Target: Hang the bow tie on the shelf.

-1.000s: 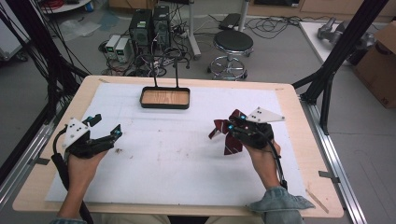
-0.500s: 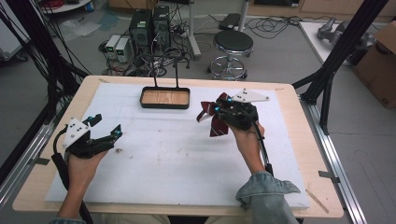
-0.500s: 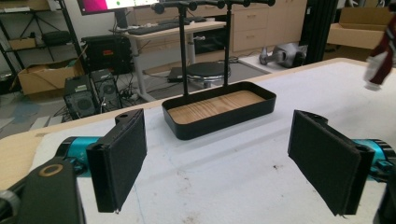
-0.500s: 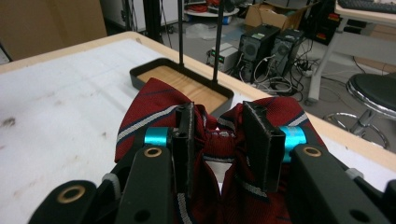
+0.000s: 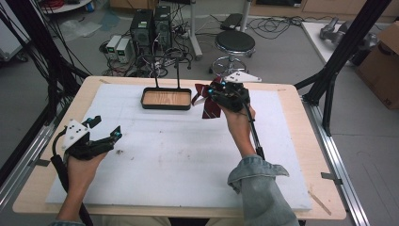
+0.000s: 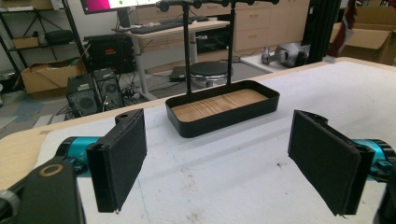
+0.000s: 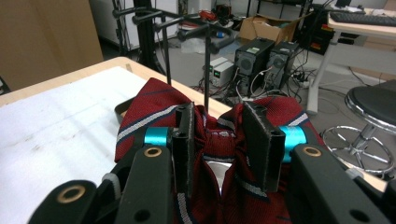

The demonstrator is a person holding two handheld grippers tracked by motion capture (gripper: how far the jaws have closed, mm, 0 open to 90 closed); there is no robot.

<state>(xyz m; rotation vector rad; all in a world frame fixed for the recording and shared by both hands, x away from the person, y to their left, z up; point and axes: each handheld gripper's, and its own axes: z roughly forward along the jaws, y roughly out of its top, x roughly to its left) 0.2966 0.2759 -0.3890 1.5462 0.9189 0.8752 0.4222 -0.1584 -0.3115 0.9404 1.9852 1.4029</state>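
Note:
A dark red striped bow tie (image 5: 207,100) (image 7: 219,135) hangs from my right gripper (image 5: 212,93) (image 7: 223,144), whose jaws are shut on its middle, just right of the black stand. That stand is a shallow black tray (image 5: 166,105) (image 6: 224,119) with a wooden floor and two thin upright posts (image 5: 165,71) (image 7: 187,56) carrying a crossbar. The bow tie is held above the white mat, level with the tray's right end. My left gripper (image 5: 106,132) (image 6: 219,163) rests near the mat's left edge, open, with nothing between its black pads (image 6: 119,163).
A white foam mat (image 5: 188,150) covers the wooden table (image 5: 291,94). Black frame struts (image 5: 343,52) rise at the right and left. Beyond the far edge stand a round stool (image 5: 234,44), computer towers (image 5: 151,28) and cables on the floor.
My right gripper has carried the bow tie forward and left, from mid-right of the mat up to the tray's right end. The left gripper has stayed put.

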